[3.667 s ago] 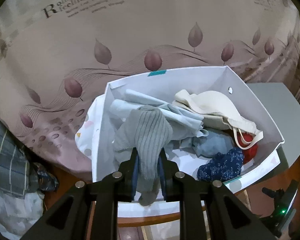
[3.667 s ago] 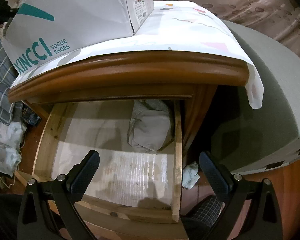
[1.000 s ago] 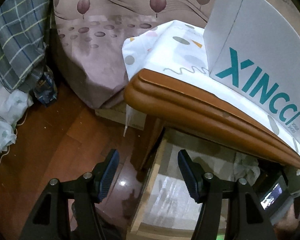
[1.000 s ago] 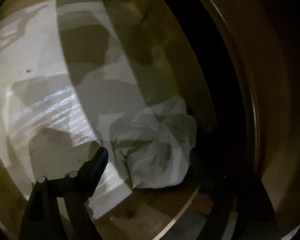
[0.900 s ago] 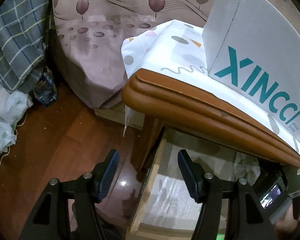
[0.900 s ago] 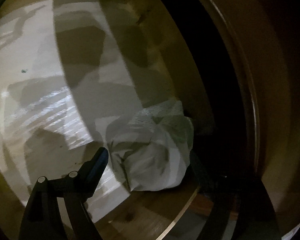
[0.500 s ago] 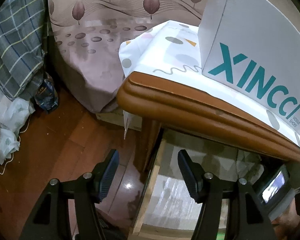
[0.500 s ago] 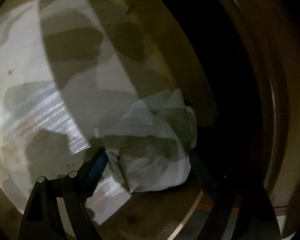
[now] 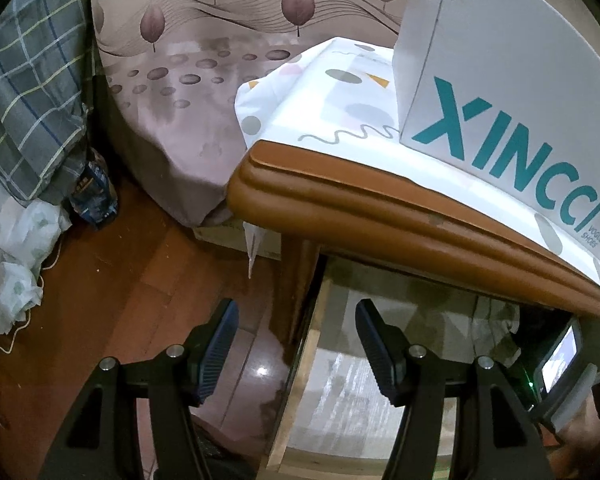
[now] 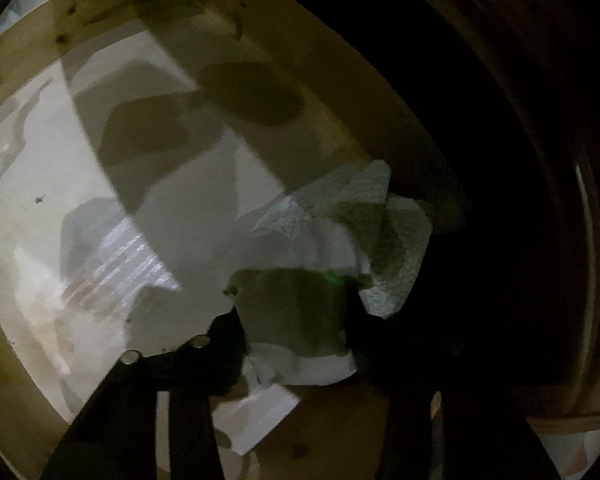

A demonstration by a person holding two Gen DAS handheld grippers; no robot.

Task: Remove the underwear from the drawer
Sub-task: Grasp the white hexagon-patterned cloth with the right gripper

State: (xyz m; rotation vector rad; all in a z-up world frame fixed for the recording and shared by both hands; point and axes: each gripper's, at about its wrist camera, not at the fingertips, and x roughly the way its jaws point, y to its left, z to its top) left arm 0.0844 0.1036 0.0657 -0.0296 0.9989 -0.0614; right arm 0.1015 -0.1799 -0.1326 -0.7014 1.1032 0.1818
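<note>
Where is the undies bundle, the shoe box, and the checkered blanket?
pale underwear point(image 10: 324, 280), right wrist view: crumpled middle, between the fingers.
XINCCI shoe box point(image 9: 512, 80), left wrist view: white side.
plaid blanket point(image 9: 28, 100), left wrist view: middle fold.

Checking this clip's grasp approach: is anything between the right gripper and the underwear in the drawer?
Nothing visible. The right gripper is inside the drawer with its fingers on either side of the crumpled pale underwear; whether they have closed on it is too dark to tell.

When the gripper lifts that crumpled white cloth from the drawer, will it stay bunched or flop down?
Probably flop: the white cloth is soft and creased, so loose corners should dangle. It looks thin, likely light. The right gripper fingers sit on either side, so it may slip if pinched shallowly.
</note>
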